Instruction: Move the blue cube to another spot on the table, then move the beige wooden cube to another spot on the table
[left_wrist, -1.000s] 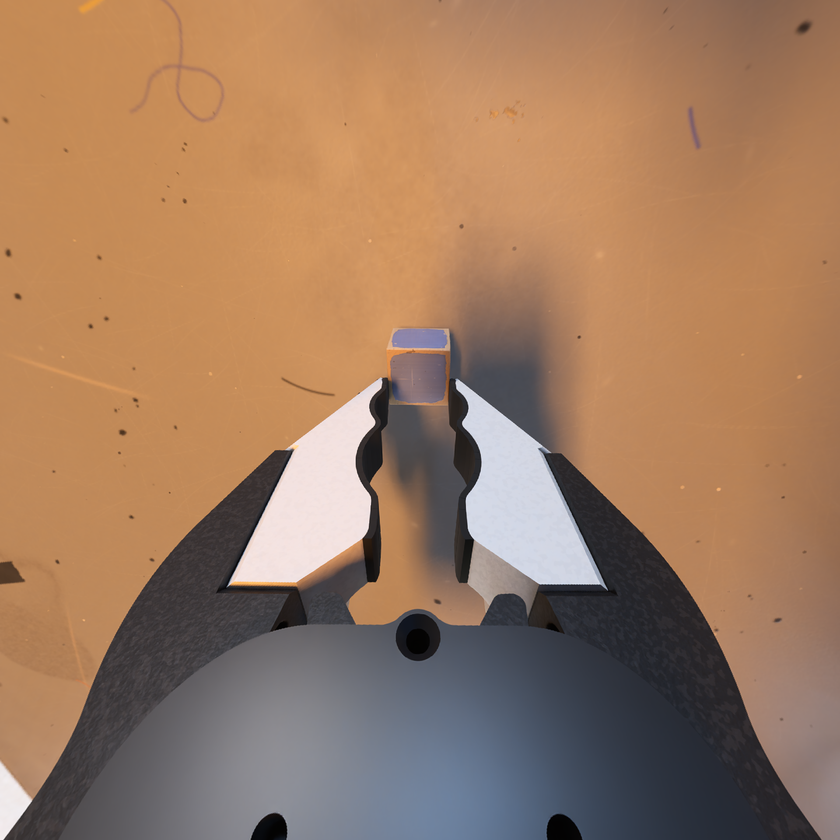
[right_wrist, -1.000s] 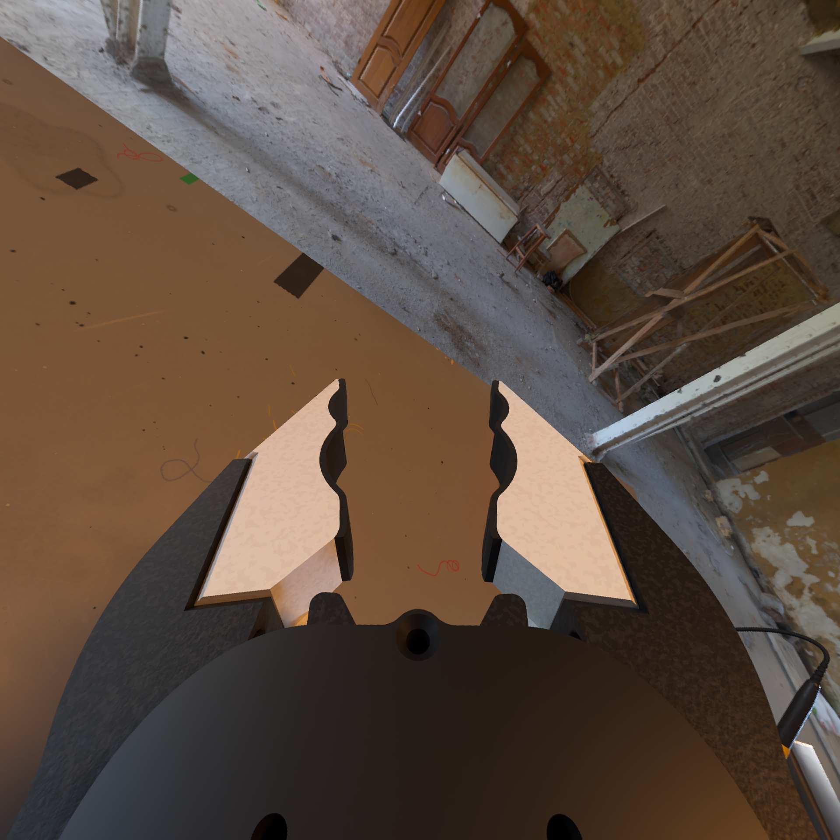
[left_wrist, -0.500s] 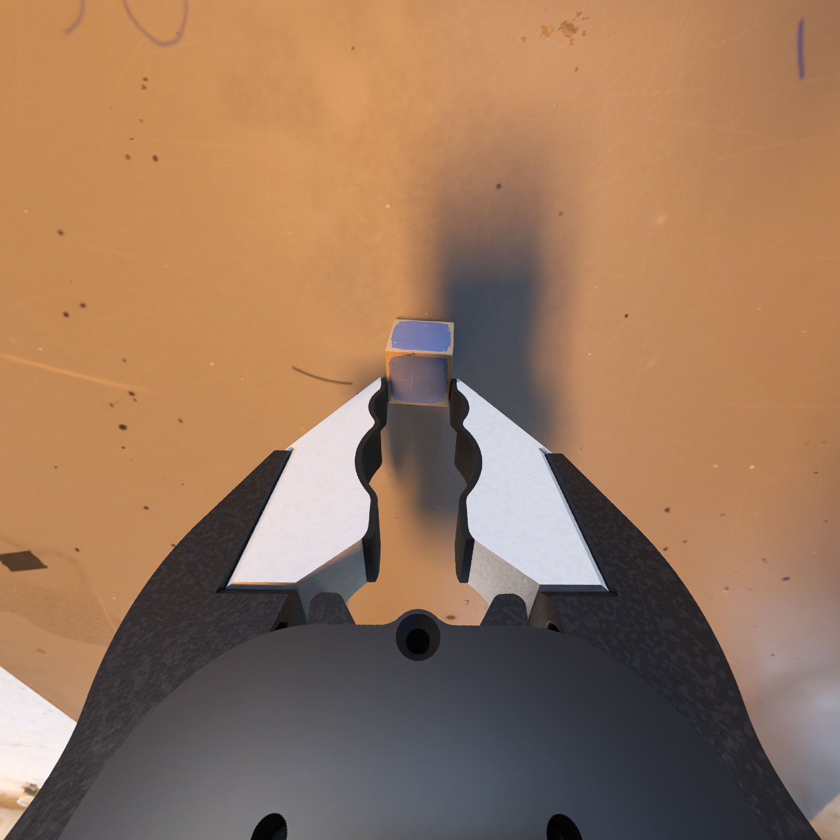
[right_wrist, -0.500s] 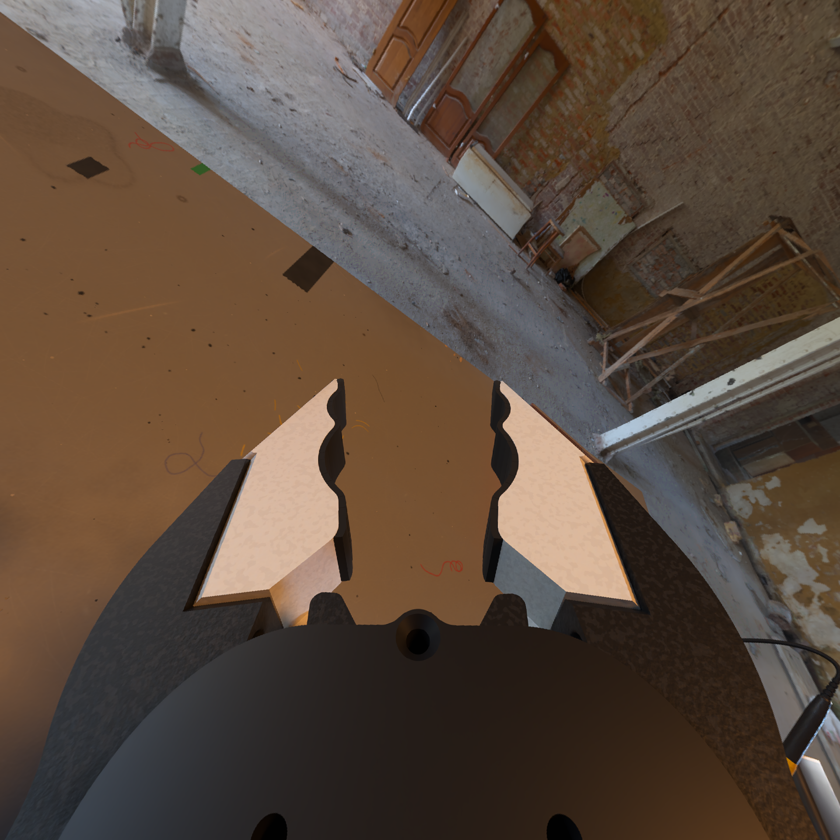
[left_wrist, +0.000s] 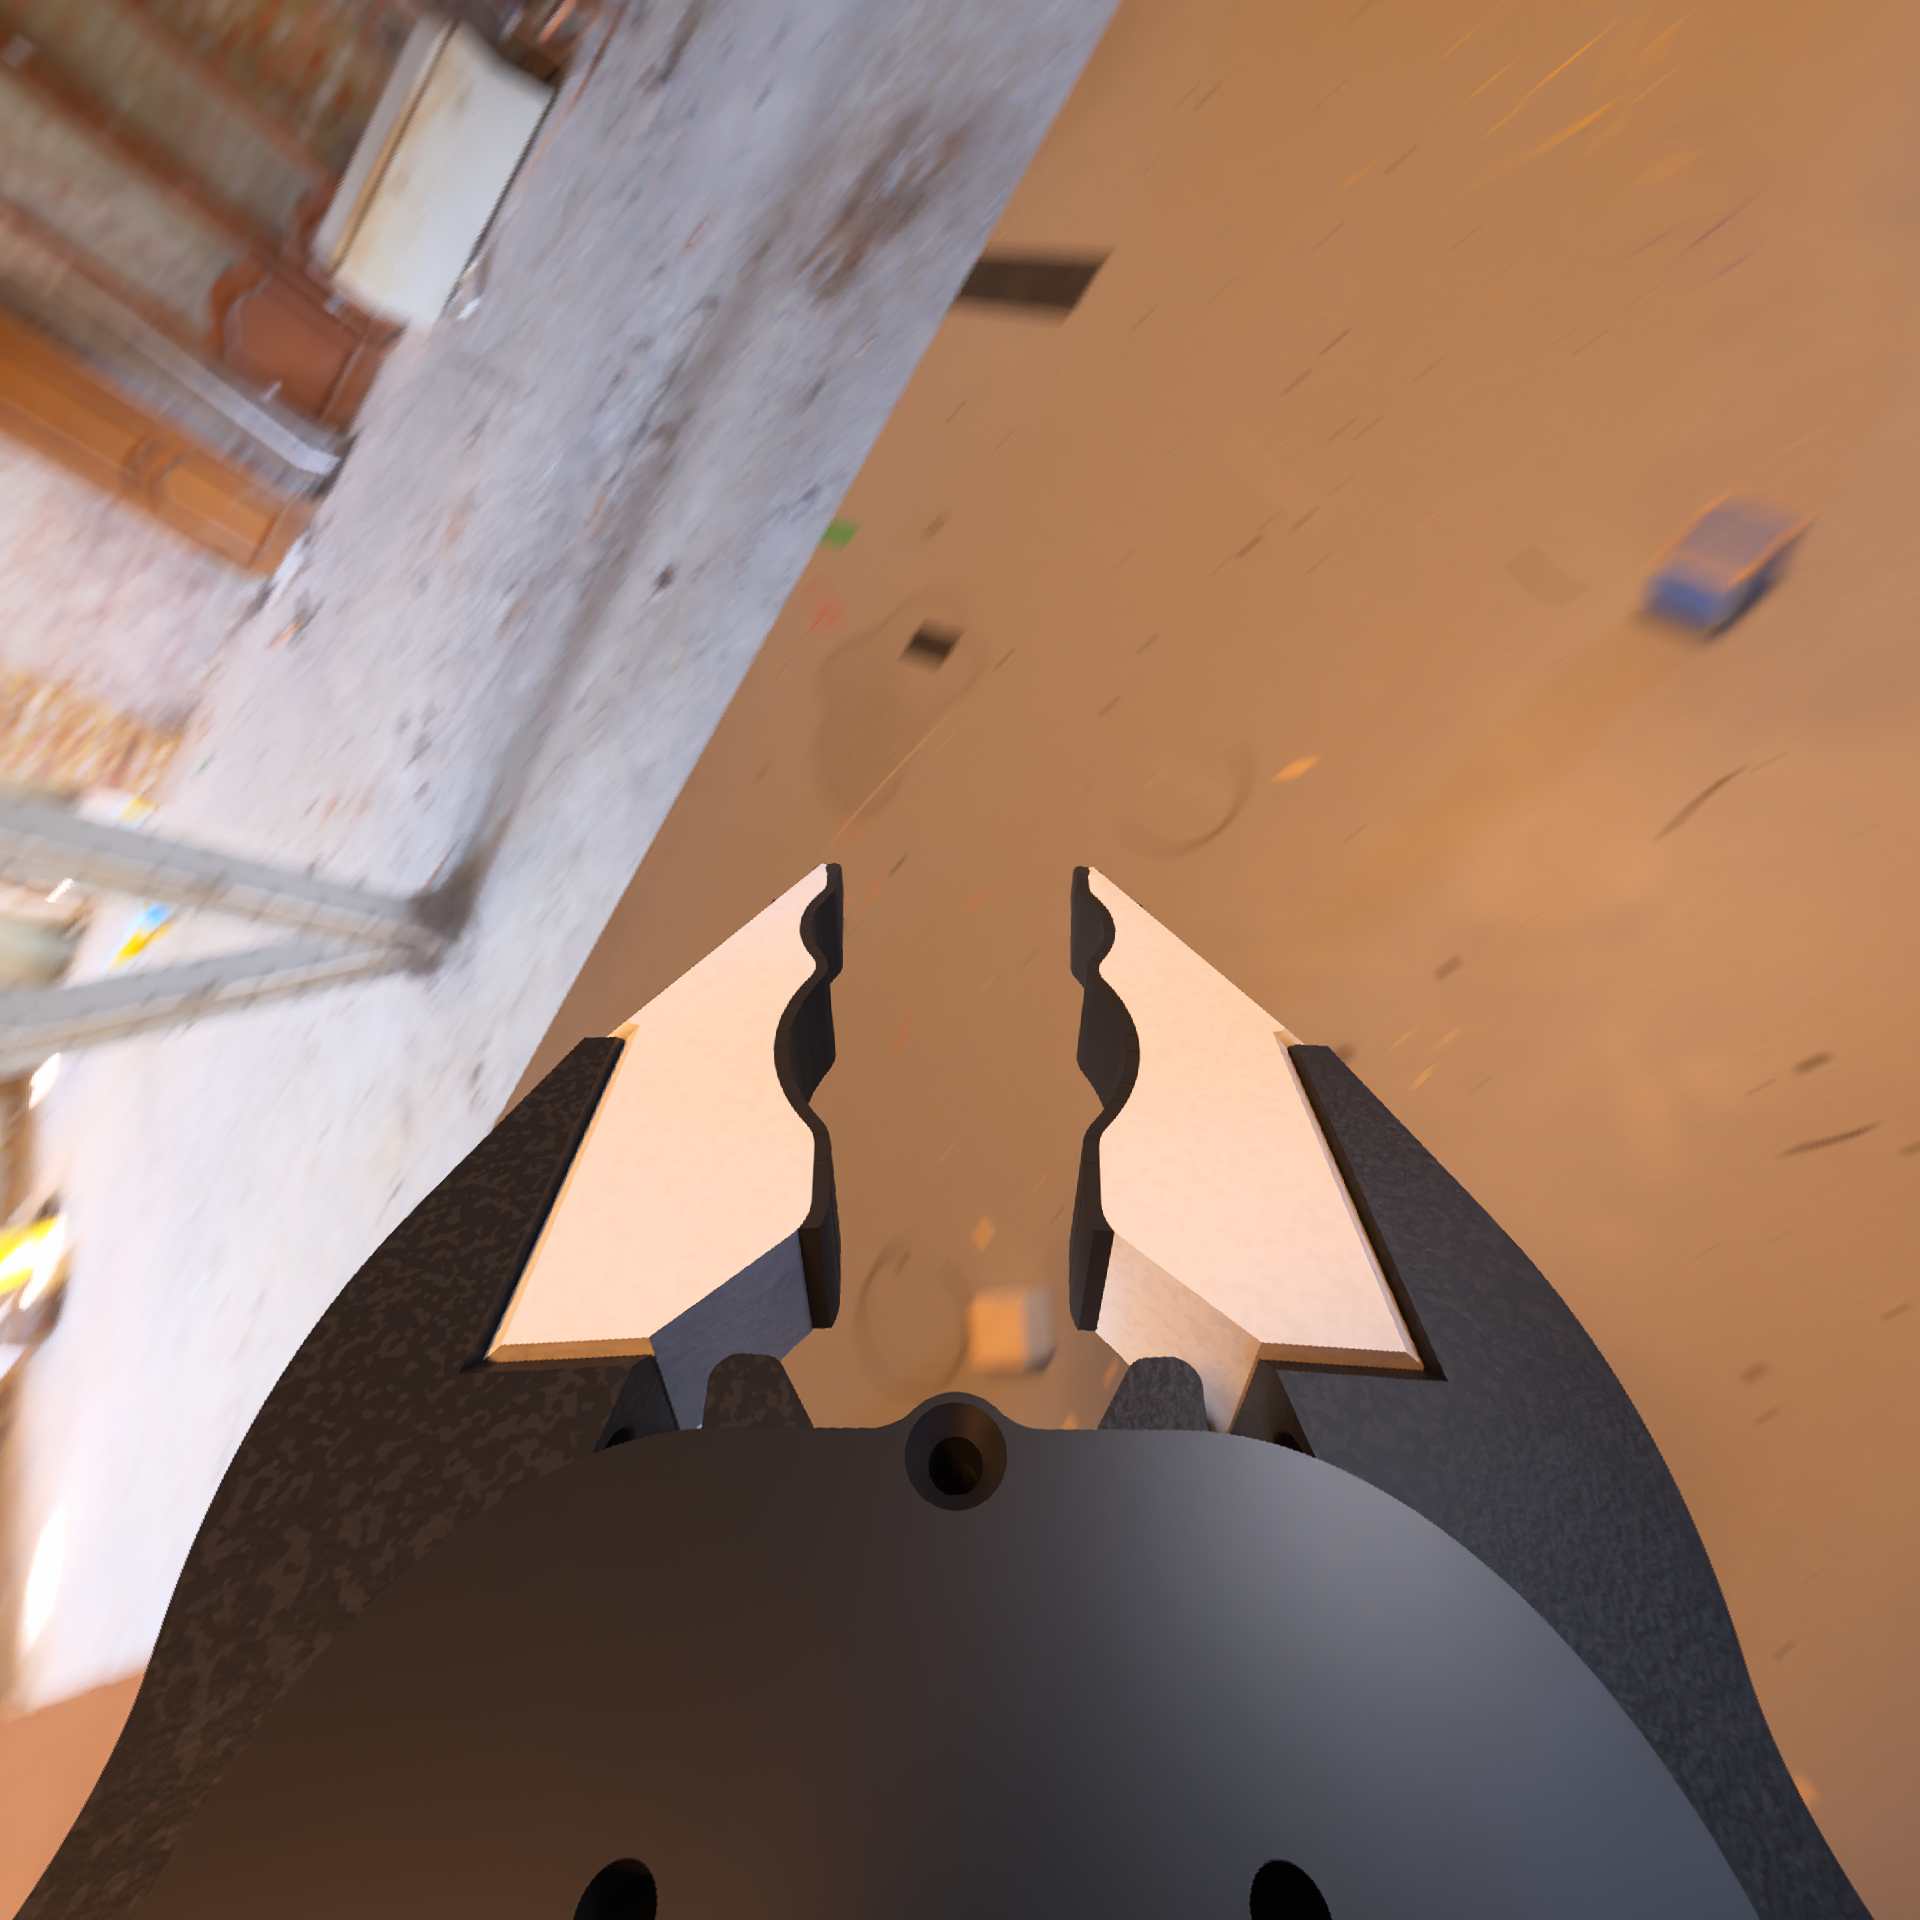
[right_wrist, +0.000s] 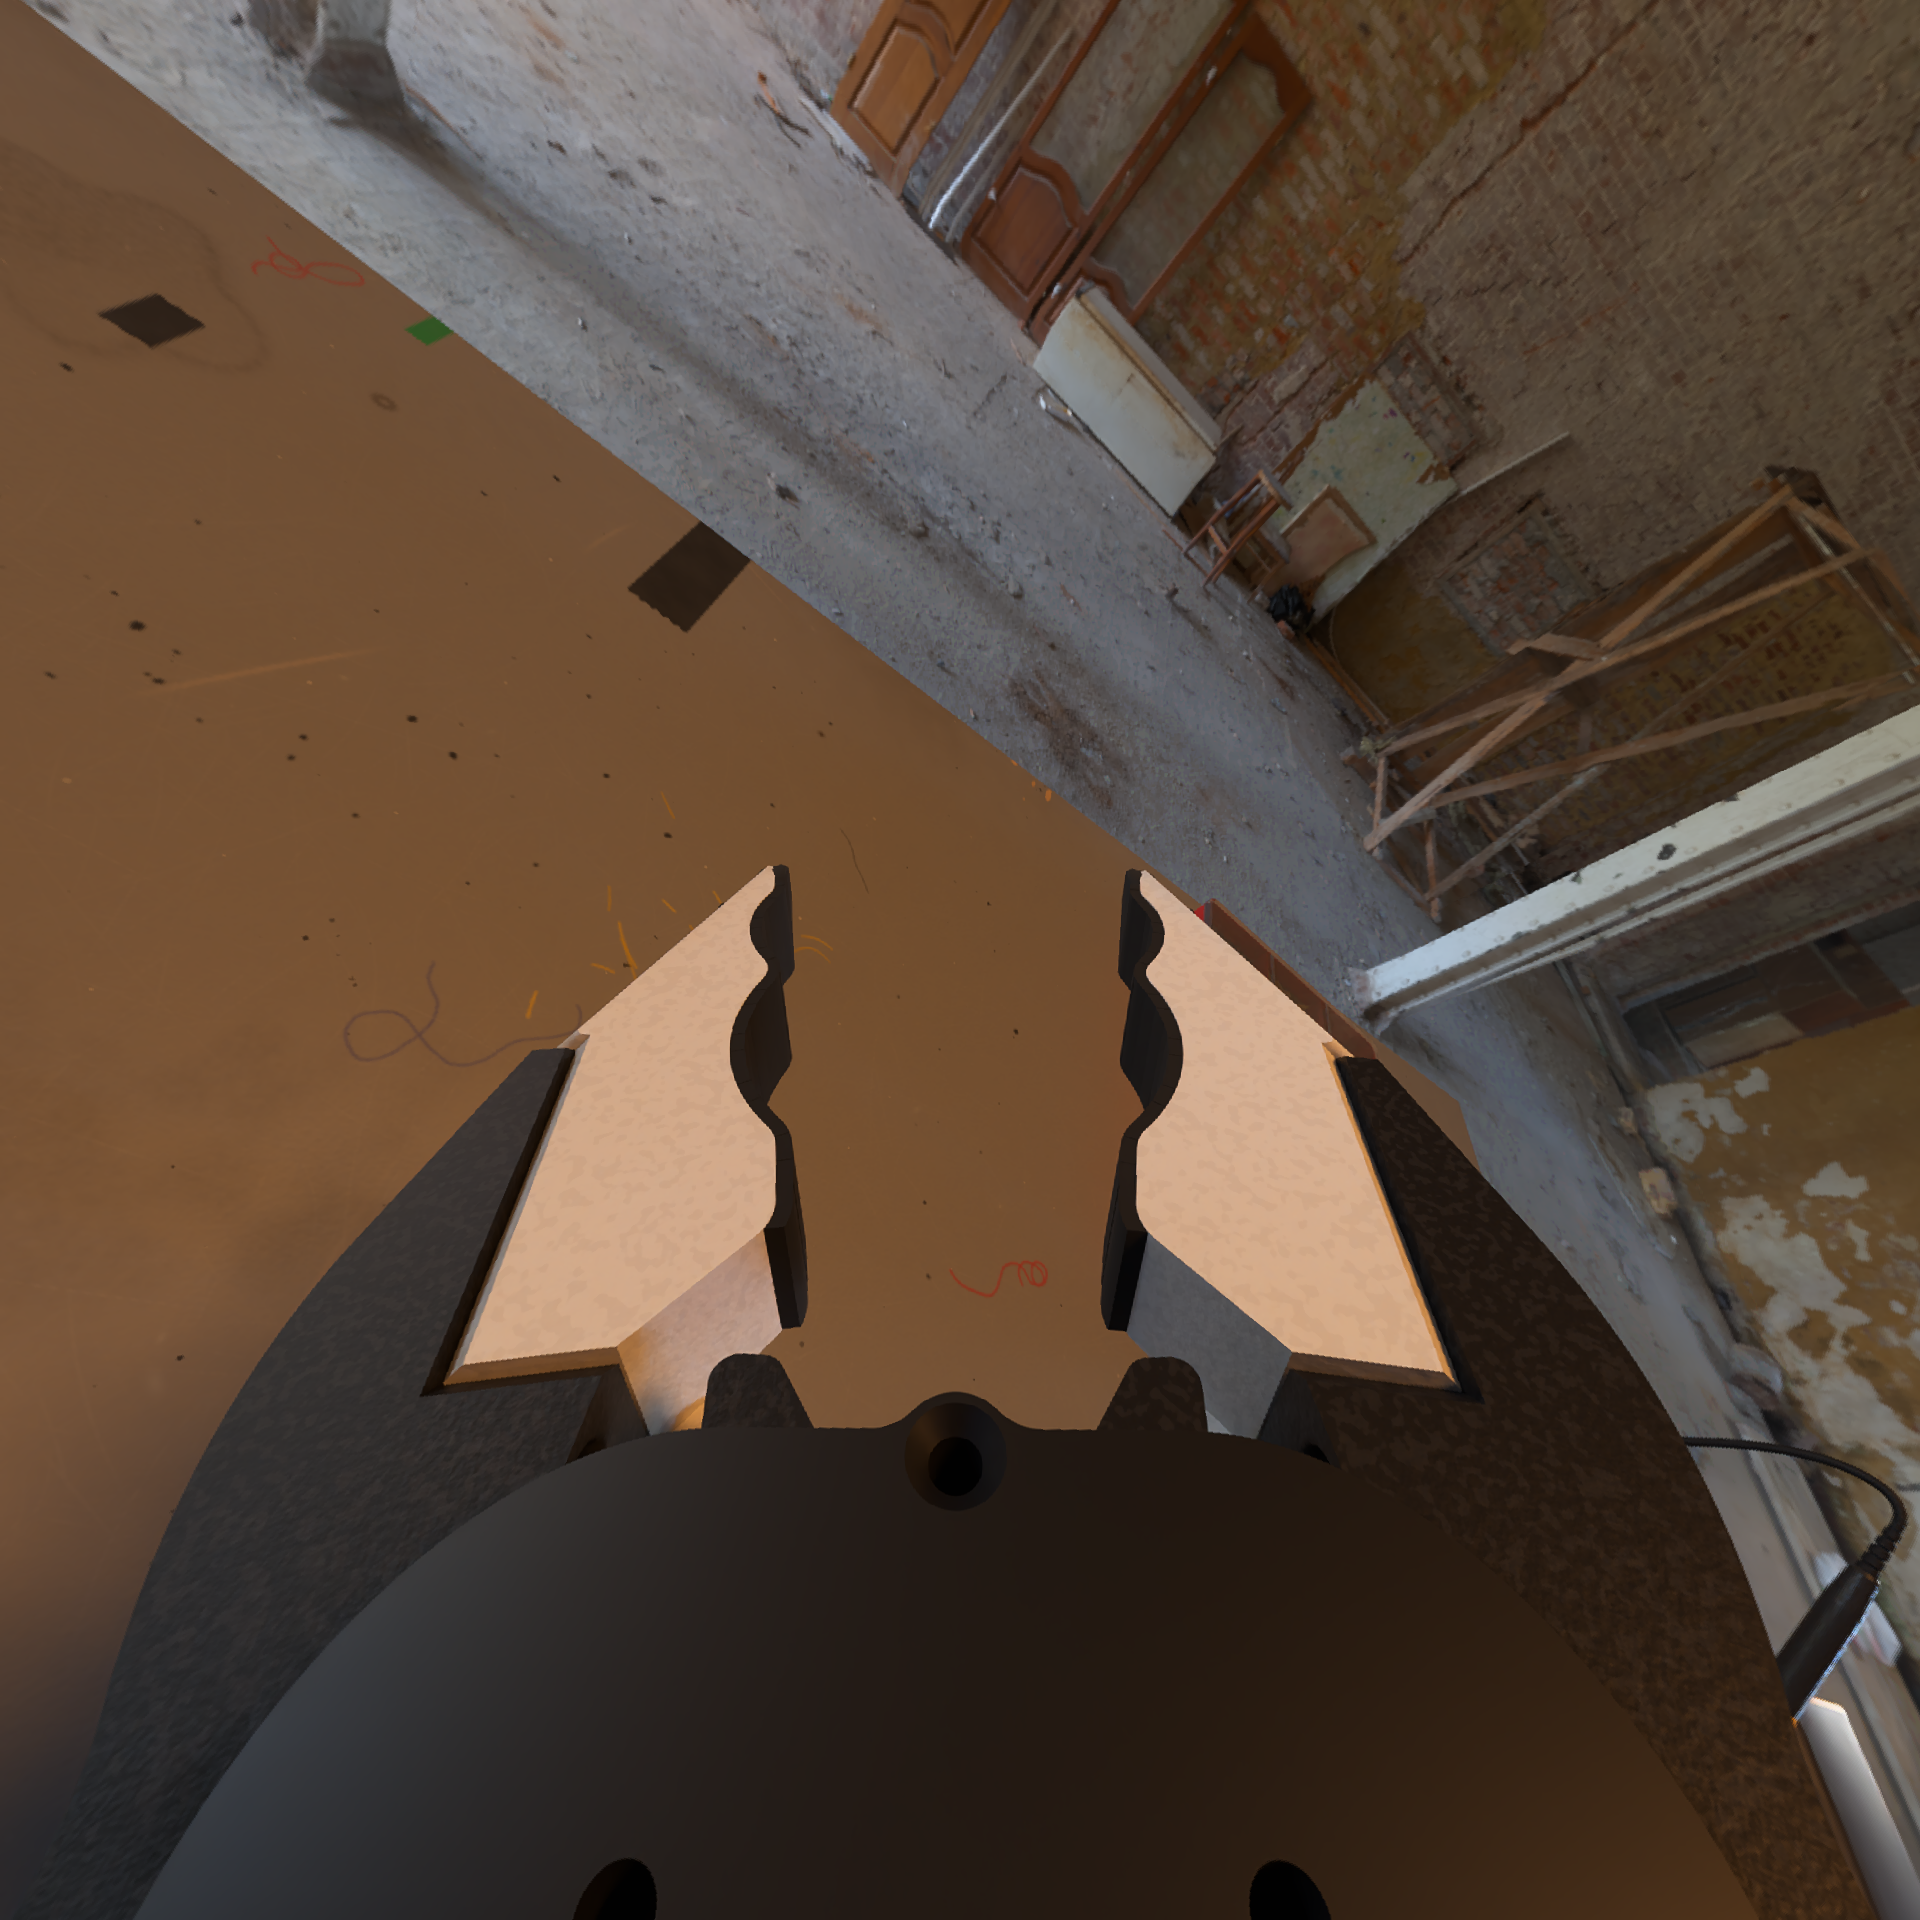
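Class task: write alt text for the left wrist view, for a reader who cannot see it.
The left tool is open and empty above a brown table. A blurred blue cube lies on the table far to the upper right, and a beige cube shows low between the fingers. The table edge and a grey floor fill the left side.

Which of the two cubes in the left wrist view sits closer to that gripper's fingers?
The beige wooden cube, seen low between the fingers of the left gripper. The blue cube lies blurred, far off to the upper right.
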